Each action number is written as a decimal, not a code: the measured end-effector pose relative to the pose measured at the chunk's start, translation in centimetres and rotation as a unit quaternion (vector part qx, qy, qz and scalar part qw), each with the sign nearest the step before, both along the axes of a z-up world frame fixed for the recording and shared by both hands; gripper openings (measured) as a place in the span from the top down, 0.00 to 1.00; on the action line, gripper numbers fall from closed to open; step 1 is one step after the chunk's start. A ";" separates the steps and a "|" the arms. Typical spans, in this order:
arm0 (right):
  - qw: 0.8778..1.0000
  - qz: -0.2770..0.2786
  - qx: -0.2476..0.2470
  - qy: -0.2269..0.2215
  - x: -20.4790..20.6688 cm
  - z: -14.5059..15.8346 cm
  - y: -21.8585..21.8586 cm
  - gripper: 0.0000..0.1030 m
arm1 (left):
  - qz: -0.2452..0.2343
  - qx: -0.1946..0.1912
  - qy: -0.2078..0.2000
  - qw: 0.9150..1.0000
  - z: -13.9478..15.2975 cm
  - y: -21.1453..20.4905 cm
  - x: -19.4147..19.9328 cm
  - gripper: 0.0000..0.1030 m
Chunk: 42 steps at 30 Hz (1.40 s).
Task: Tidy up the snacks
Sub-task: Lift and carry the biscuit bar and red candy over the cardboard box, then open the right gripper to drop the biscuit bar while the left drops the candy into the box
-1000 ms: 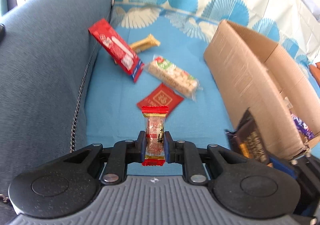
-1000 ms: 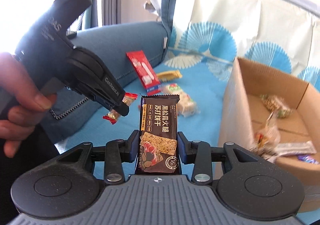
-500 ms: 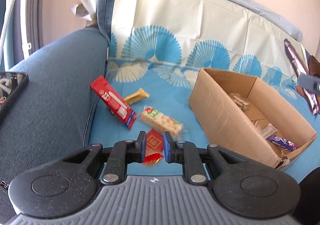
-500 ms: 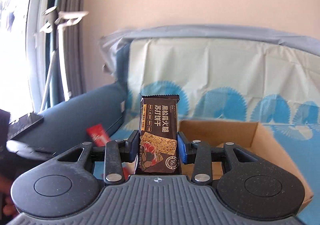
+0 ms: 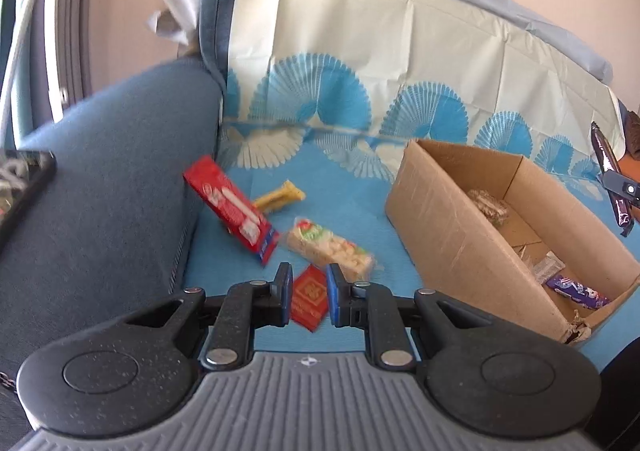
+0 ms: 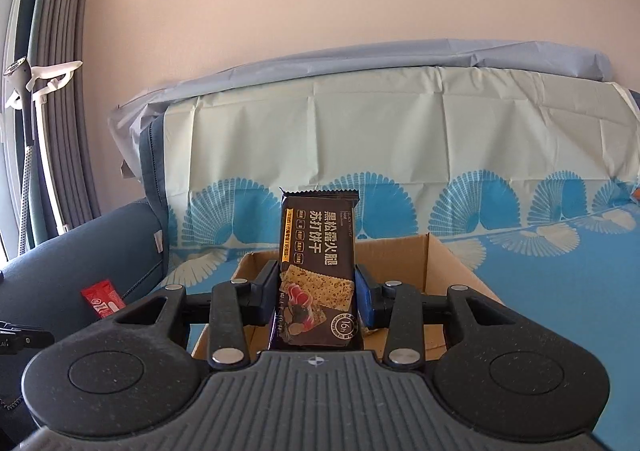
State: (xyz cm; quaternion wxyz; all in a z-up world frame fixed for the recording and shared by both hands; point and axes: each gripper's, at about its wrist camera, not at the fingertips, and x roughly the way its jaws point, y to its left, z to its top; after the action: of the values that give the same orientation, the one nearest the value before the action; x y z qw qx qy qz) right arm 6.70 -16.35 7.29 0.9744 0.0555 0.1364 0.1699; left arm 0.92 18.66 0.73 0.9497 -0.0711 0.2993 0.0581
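My right gripper [image 6: 317, 283] is shut on a dark brown cracker pack [image 6: 318, 251], held upright above the near edge of the open cardboard box [image 6: 440, 263]. My left gripper [image 5: 307, 293] is open a little and holds nothing; a flat red packet [image 5: 310, 297] lies on the blue sofa cover behind its gap. The box [image 5: 452, 235] stands to the right with several snacks inside. A red box [image 5: 232, 211], a yellow bar [image 5: 280, 197] and a rice cracker pack [image 5: 332, 251] lie on the cover ahead of the left gripper.
The blue sofa arm [image 5: 100, 191] rises on the left with a dark phone [image 5: 20, 191] on it. The sofa back [image 5: 400, 63] stands behind under a fan-patterned cover. The right gripper's pack [image 5: 612, 179] shows at the right edge in the left wrist view.
The small red candy held by the left gripper a second ago is gone from its jaws, which have opened a little. The right gripper has risen and moved over the box with the cracker pack.
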 end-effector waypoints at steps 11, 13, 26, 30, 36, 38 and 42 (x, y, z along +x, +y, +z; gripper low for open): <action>0.999 0.022 0.025 -0.004 0.3 -0.1 -1.0 0.60 | -0.063 0.037 0.230 0.970 -6.0 -2.4 6.8 0.60; 0.999 0.020 0.033 0.000 0.4 -0.1 -1.4 0.60 | -0.065 0.055 0.252 0.964 -6.8 -2.9 7.3 0.60; 1.000 0.015 0.027 0.007 0.1 0.0 -1.1 0.60 | -0.066 0.074 0.261 0.960 -7.1 -3.6 7.3 0.82; 1.000 0.015 0.017 0.007 -0.1 0.0 -0.6 0.60 | -0.065 0.058 0.191 0.978 -5.2 -3.2 5.7 0.82; 0.999 0.027 -0.009 0.021 0.9 0.1 0.2 0.60 | -0.050 0.034 0.086 0.994 -2.2 -2.1 2.9 0.82; 0.999 0.023 -0.018 0.020 1.5 0.1 0.2 0.60 | -0.044 0.026 0.060 0.997 -1.5 -1.8 2.3 0.82; 1.000 -0.008 0.004 0.030 2.0 -0.3 -0.6 0.63 | -0.031 0.014 0.011 0.999 -0.3 -1.3 1.1 0.82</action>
State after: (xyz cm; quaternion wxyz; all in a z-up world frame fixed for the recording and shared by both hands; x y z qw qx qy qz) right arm 8.67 -16.94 7.03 0.9709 0.0657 0.1644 0.1612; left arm 1.97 17.36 0.41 0.9487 -0.0483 0.3107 0.0336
